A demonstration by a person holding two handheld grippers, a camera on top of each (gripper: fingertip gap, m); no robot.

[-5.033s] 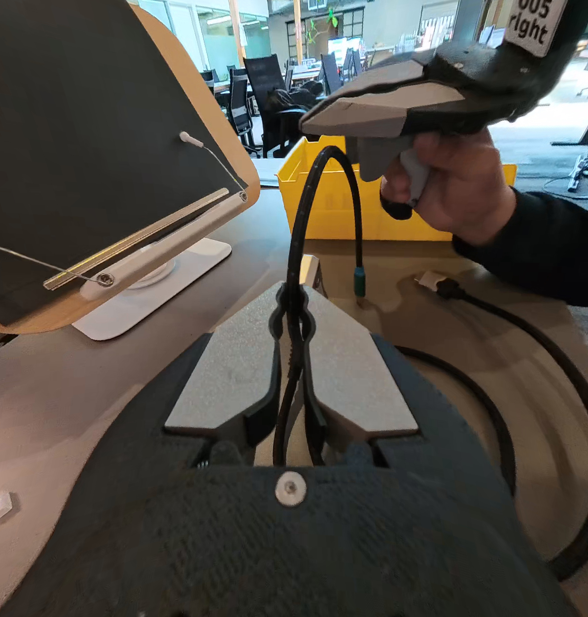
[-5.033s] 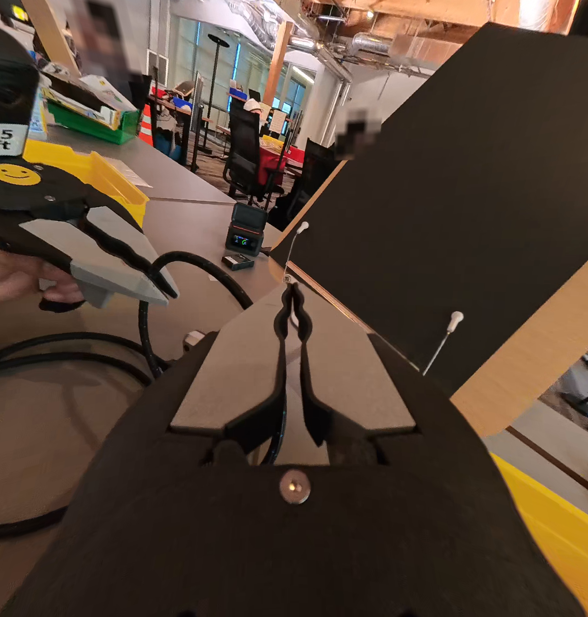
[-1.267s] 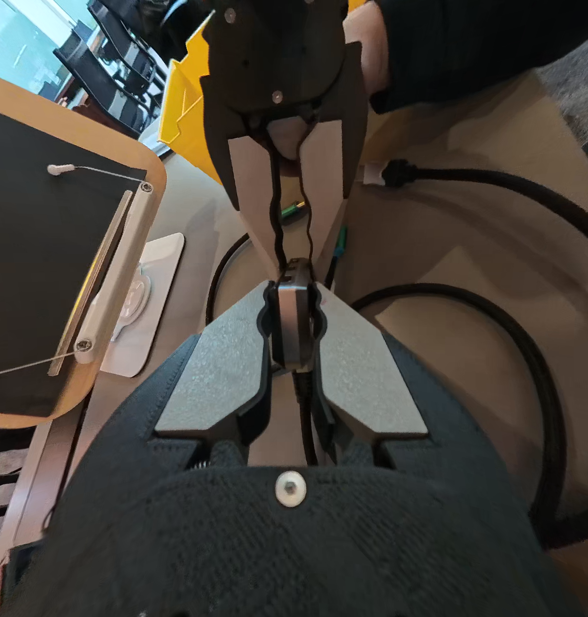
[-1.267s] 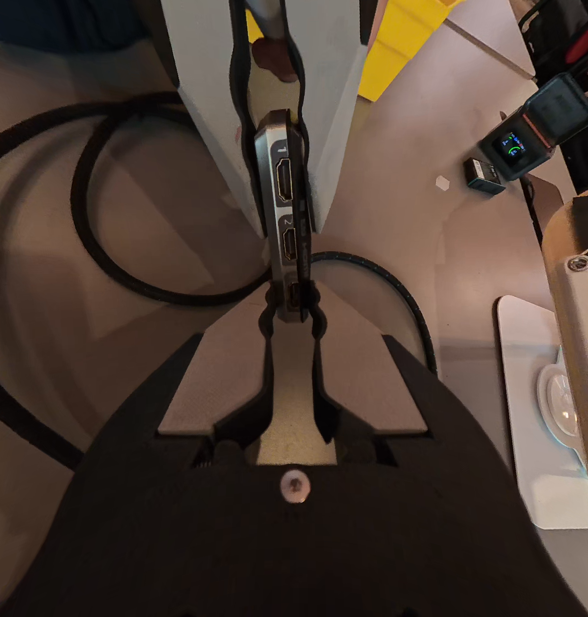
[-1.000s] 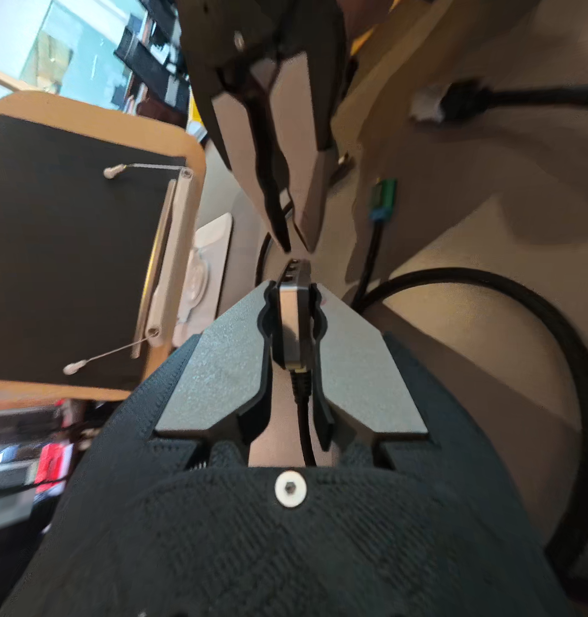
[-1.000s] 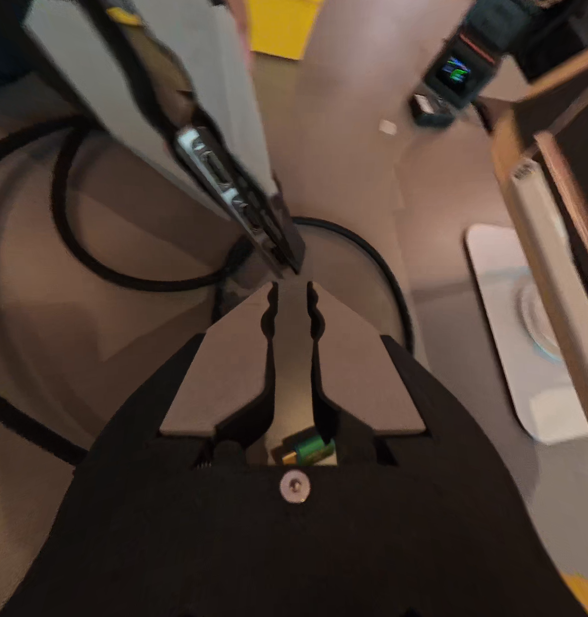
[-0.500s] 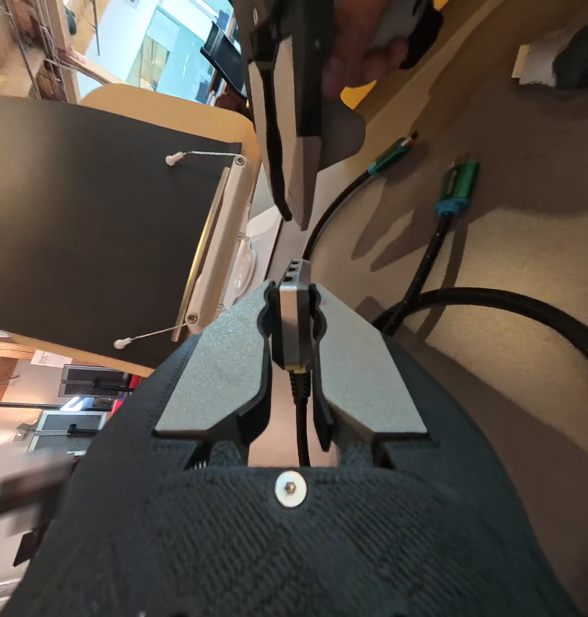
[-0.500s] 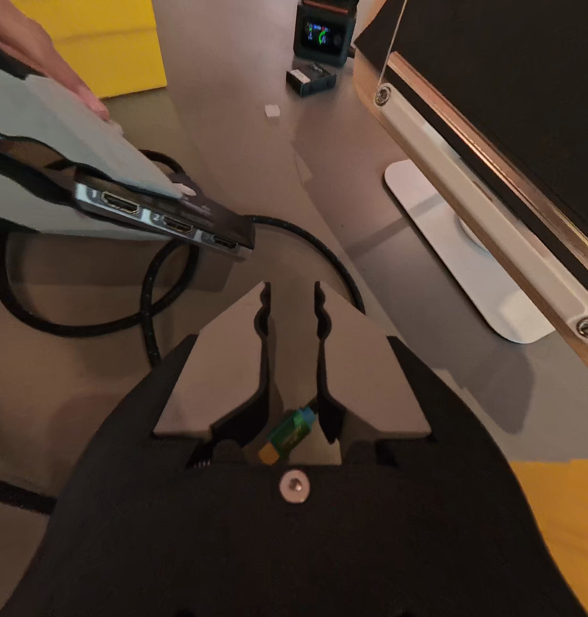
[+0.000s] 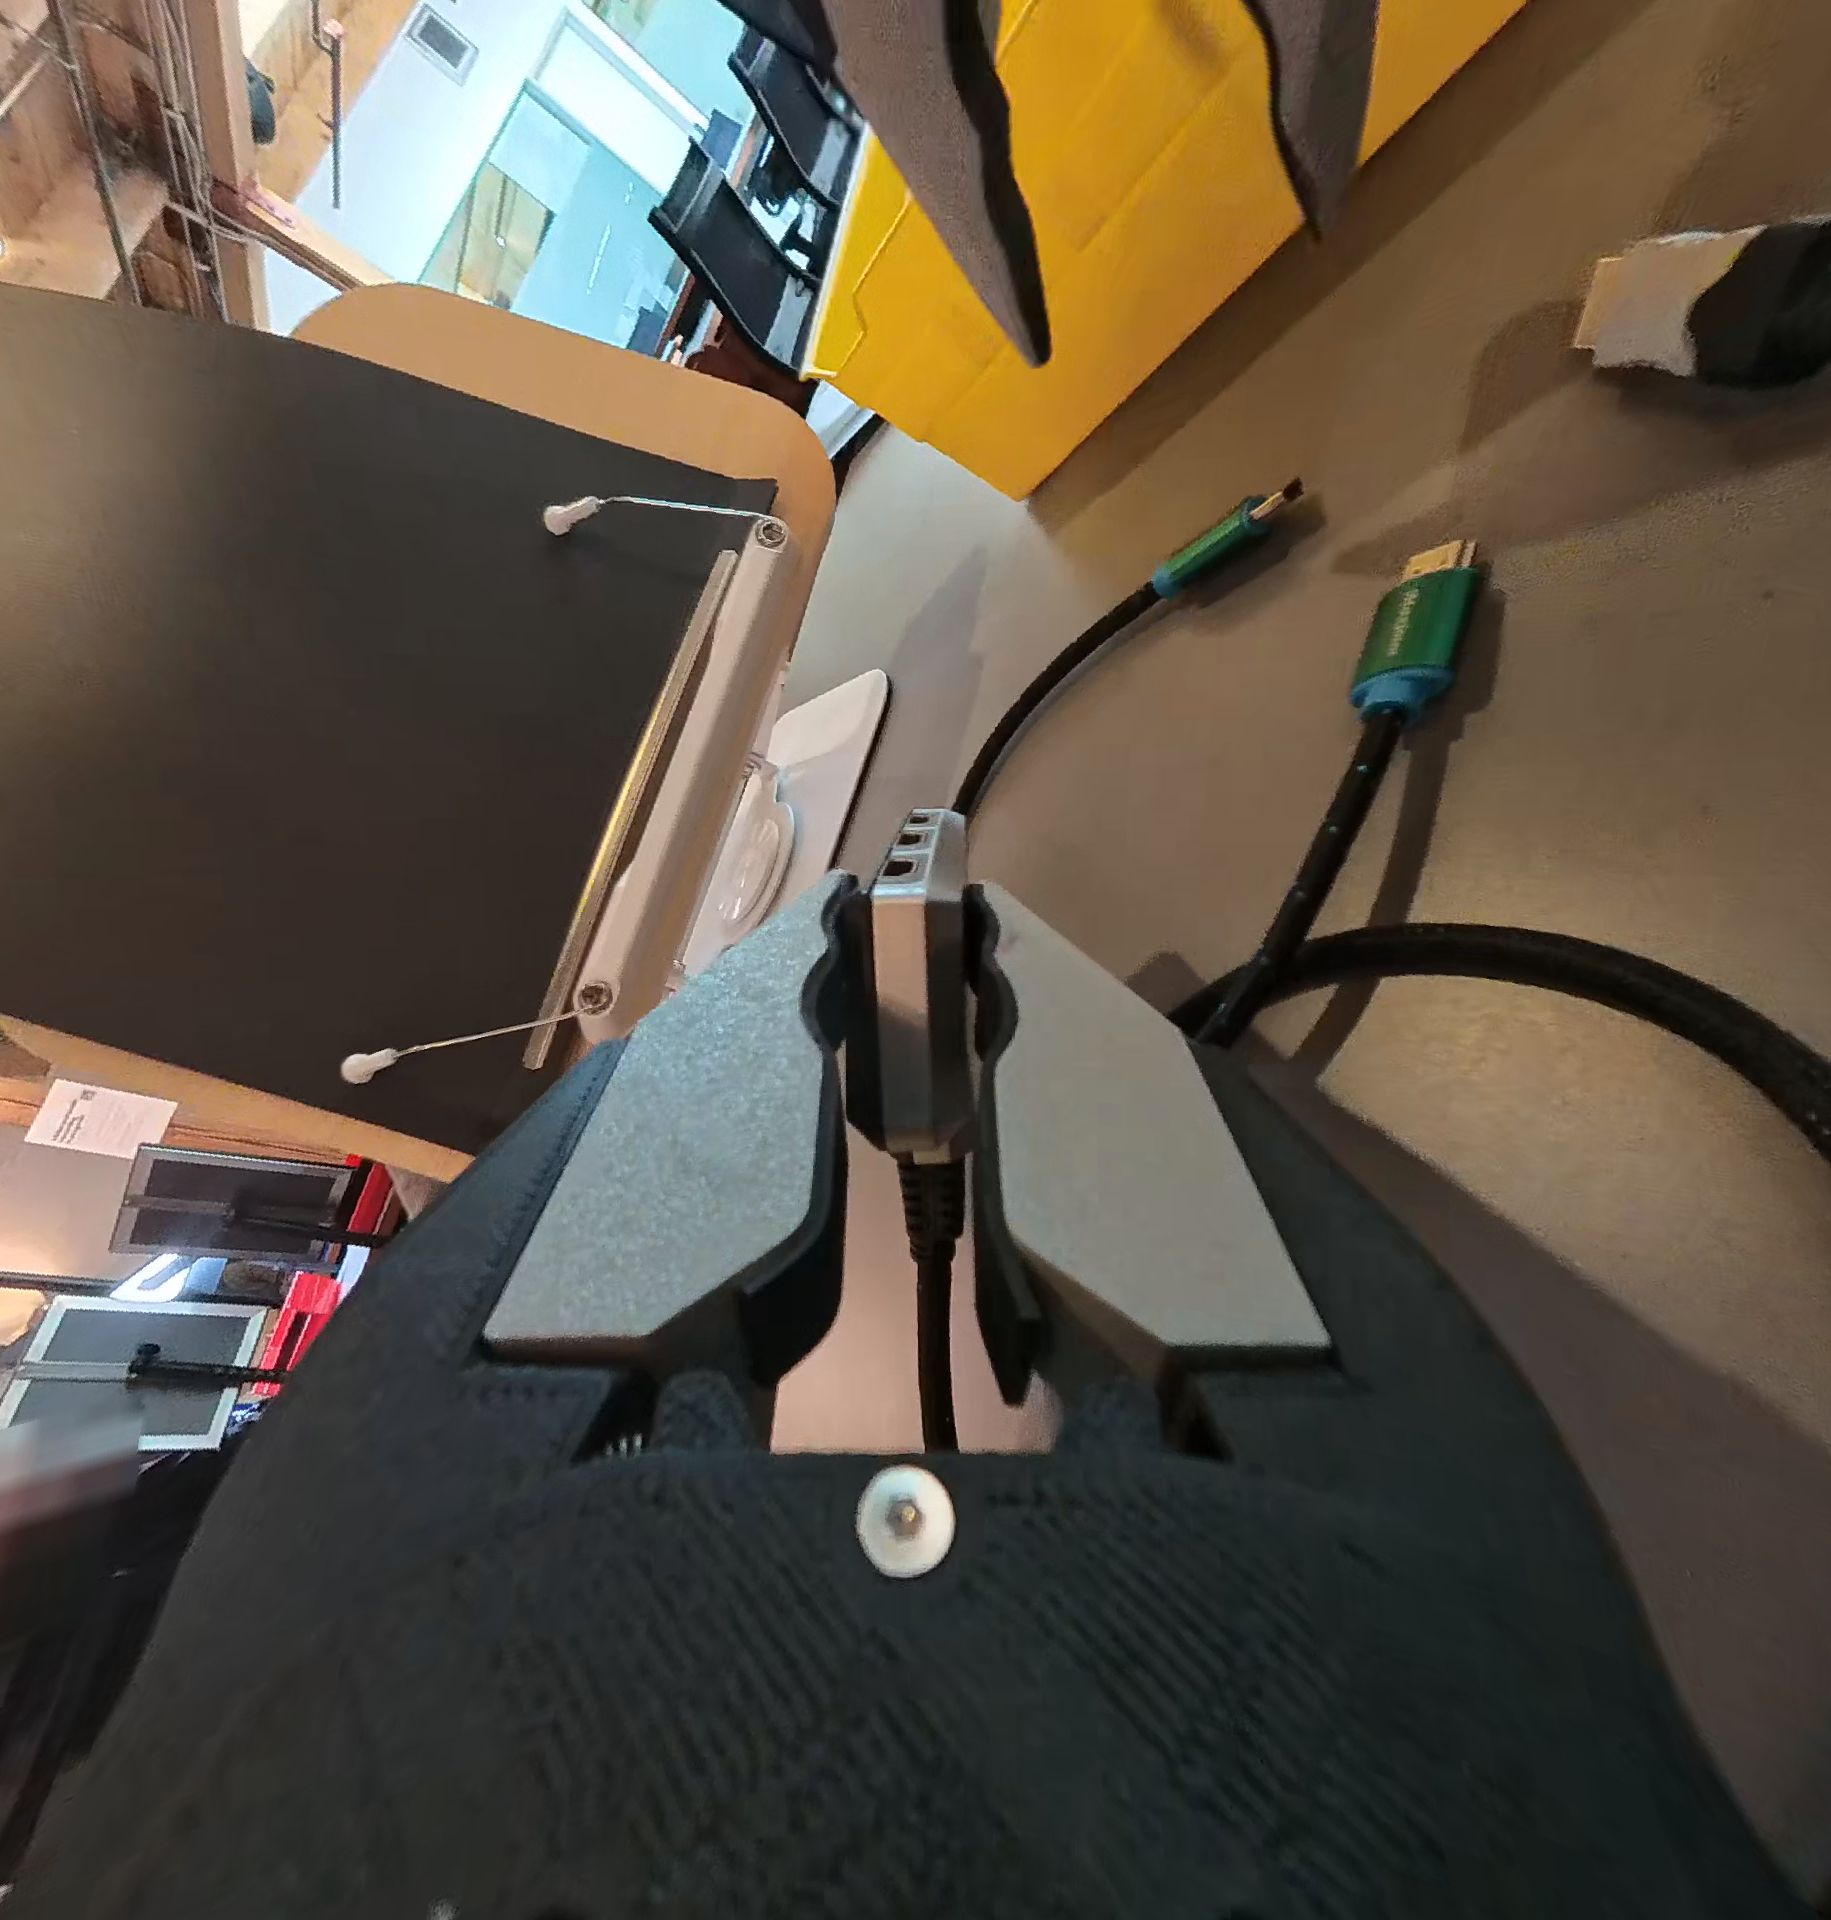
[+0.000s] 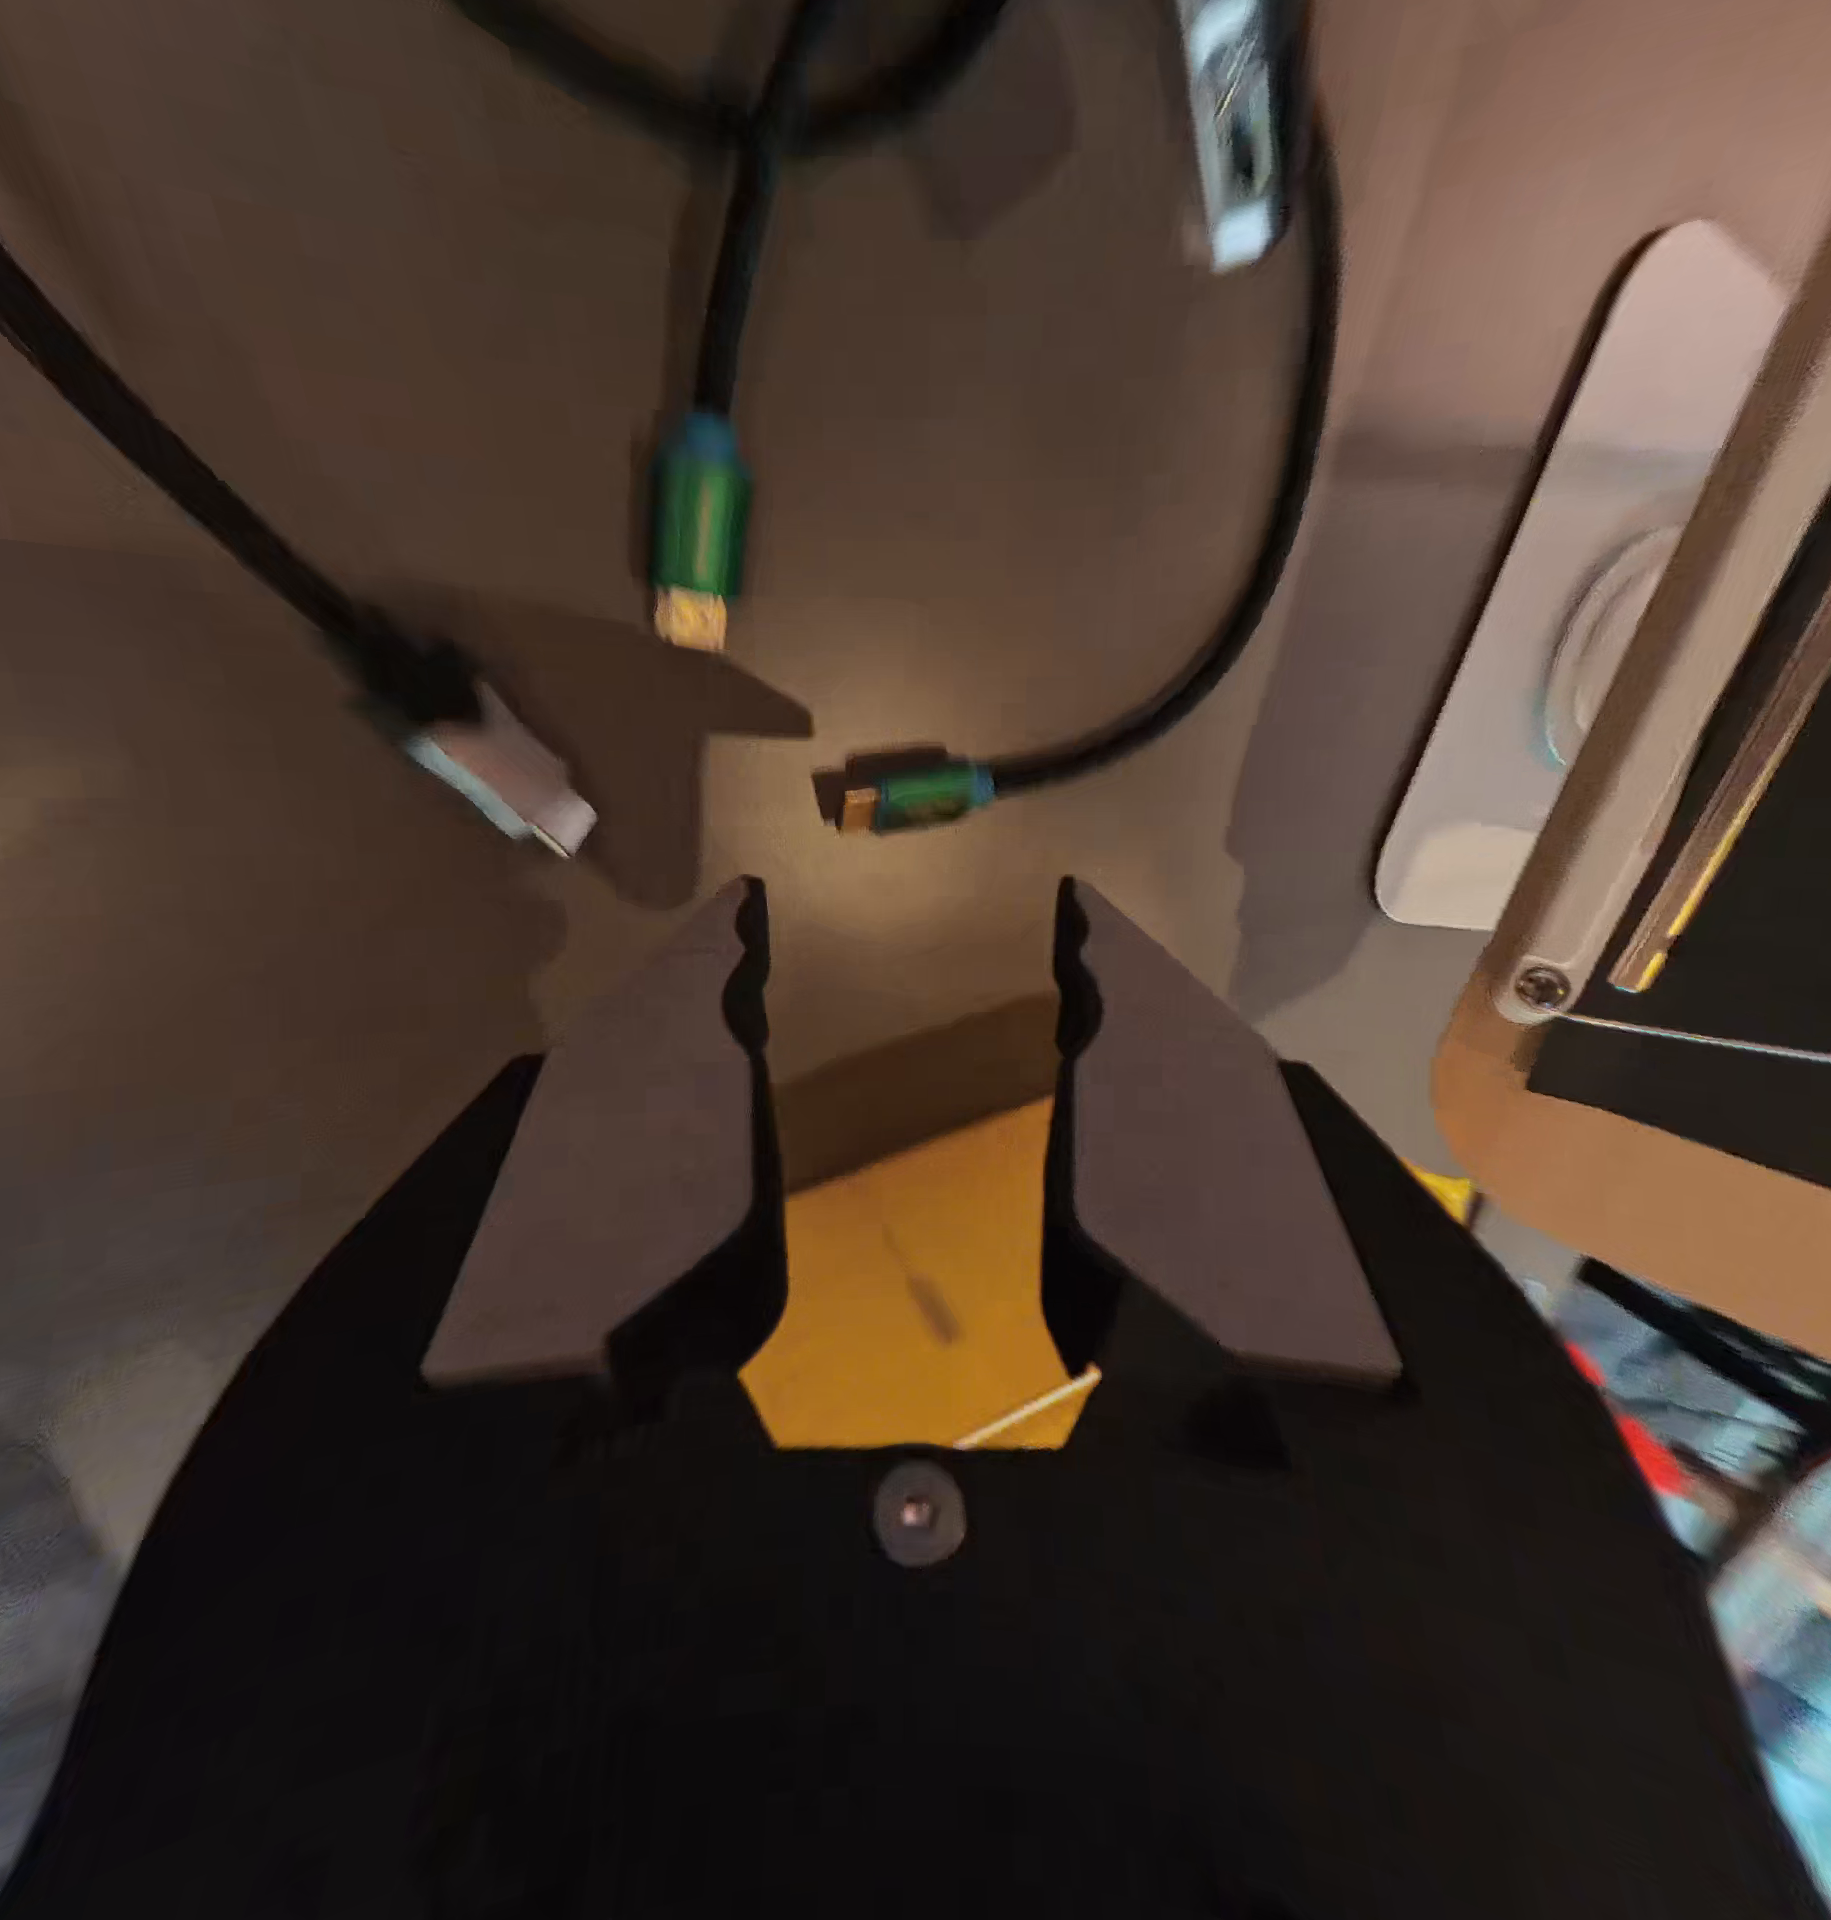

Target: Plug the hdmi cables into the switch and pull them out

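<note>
Clamped narrowly, the left gripper (image 9: 916, 904) holds the grey switch (image 9: 913, 997) upright on its edge between its jaws, the row of empty ports facing away toward twelve o'clock and the switch's own thin black lead (image 9: 932, 1340) trailing back toward six. Past it, at ten o'clock, a large black panel with a tan wooden border (image 9: 319, 707) stands on the brown table (image 9: 1513, 1195); a yellow box (image 9: 1046, 343) sits at one o'clock. A thick braided black cable (image 9: 1617, 1008) sweeps across at three o'clock. Two green-shelled hdmi plugs lie unplugged on the table: the larger (image 9: 1415, 639) at two o'clock, the slimmer (image 9: 1217, 545) just beyond it. The right gripper (image 10: 906, 894) hangs above the table with its jaws spread wide and nothing between them. In its blurred view the slim green plug (image 10: 916, 798) lies just ahead at twelve o'clock, the second green plug (image 10: 698, 520) farther off at eleven, and a silver-tipped plug (image 10: 495, 769) at ten. By my judgement the step in hand is fetching a cable for plugging in: no port is filled yet. The next move calls for lowering the open jaws over the nearest plug's shell, closing firmly, then lining its gold tip up squarely with a port.
</note>
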